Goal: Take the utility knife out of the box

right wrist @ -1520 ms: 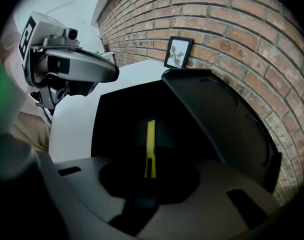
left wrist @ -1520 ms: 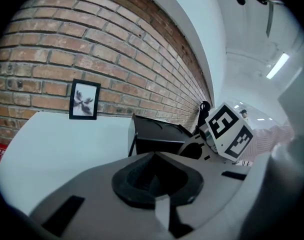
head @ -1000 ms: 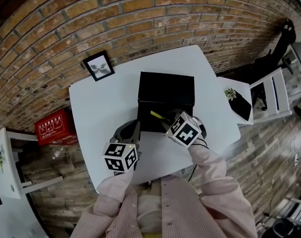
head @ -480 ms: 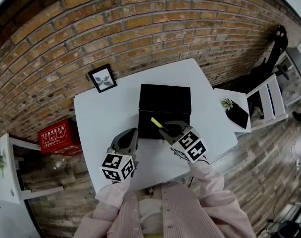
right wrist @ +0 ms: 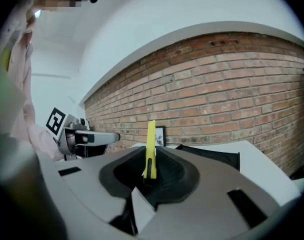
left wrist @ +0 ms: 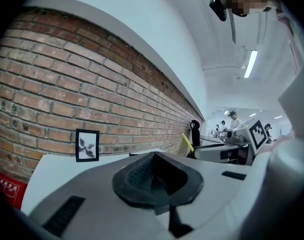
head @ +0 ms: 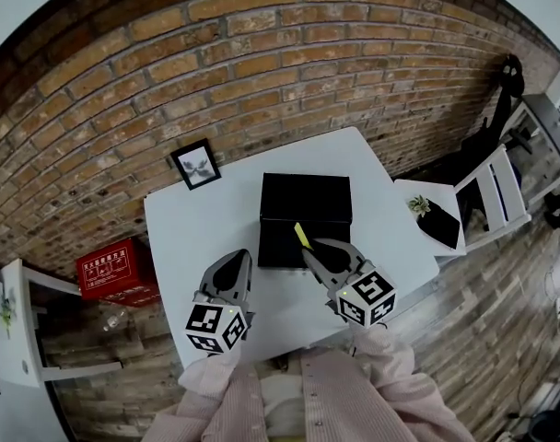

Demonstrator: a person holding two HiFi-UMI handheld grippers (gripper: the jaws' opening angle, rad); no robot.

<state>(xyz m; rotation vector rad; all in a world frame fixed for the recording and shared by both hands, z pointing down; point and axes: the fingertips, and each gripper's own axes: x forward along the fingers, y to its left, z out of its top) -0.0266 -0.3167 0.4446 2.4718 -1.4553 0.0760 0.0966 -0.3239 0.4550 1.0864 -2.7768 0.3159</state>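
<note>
**Q:** How is the utility knife (right wrist: 150, 149) held?

**A:** Its lower end is pinched between the closed jaws of the right hand-held gripper (right wrist: 150, 176). It is kept upright and is judged to be clear of the black box (head: 305, 212) (presumably for removal). The left hand-held gripper (left wrist: 154, 176) is seen closed and empty.

**Q:** What is concealed?

**A:** The gripped end of the knife is hidden. So is the interior of the box on the white surface (head: 183, 238).

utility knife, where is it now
Head view: the slim yellow utility knife is clamped in the right tongs, over the near half of the black box.
</note>
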